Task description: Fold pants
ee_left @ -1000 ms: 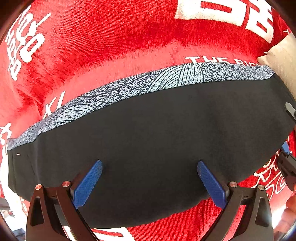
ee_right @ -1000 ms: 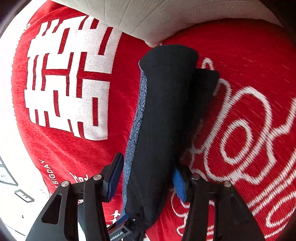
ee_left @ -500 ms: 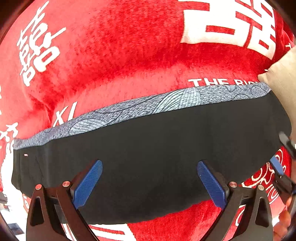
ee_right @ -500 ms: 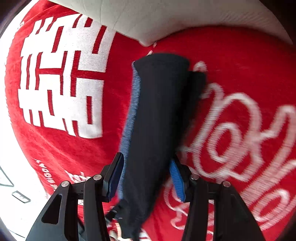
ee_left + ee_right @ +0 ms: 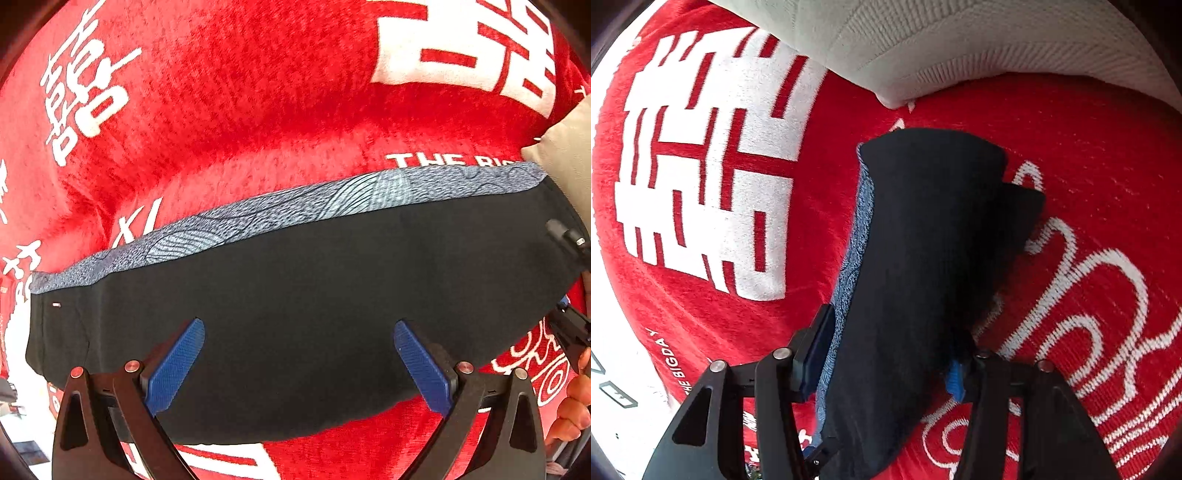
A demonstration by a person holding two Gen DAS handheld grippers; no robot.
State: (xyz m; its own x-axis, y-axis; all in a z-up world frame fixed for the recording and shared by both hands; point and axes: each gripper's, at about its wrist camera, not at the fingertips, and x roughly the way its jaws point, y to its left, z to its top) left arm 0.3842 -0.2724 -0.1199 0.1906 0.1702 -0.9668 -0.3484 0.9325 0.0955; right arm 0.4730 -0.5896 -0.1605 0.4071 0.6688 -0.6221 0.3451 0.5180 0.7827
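Note:
The black pants (image 5: 314,288) lie folded in a long band on a red blanket, with a blue-grey patterned lining strip (image 5: 332,201) showing along the far edge. My left gripper (image 5: 297,363) hovers open above the band's near edge, its blue pads wide apart and empty. In the right wrist view the same pants (image 5: 923,258) run away from the camera between the fingers of my right gripper (image 5: 886,354). Its jaws stand apart on either side of the cloth without pinching it. The right gripper's tip also shows at the left wrist view's right edge (image 5: 569,288).
The red blanket (image 5: 258,92) with white printed characters covers the surface. A cream knitted cushion (image 5: 960,48) lies just beyond the far end of the pants, also seen at the right of the left wrist view (image 5: 565,162). A hand (image 5: 572,398) shows at lower right.
The left camera has drawn back slightly, so the pants sit lower in its view. The right gripper has shifted along the pants' end, with the cloth still between its open fingers.

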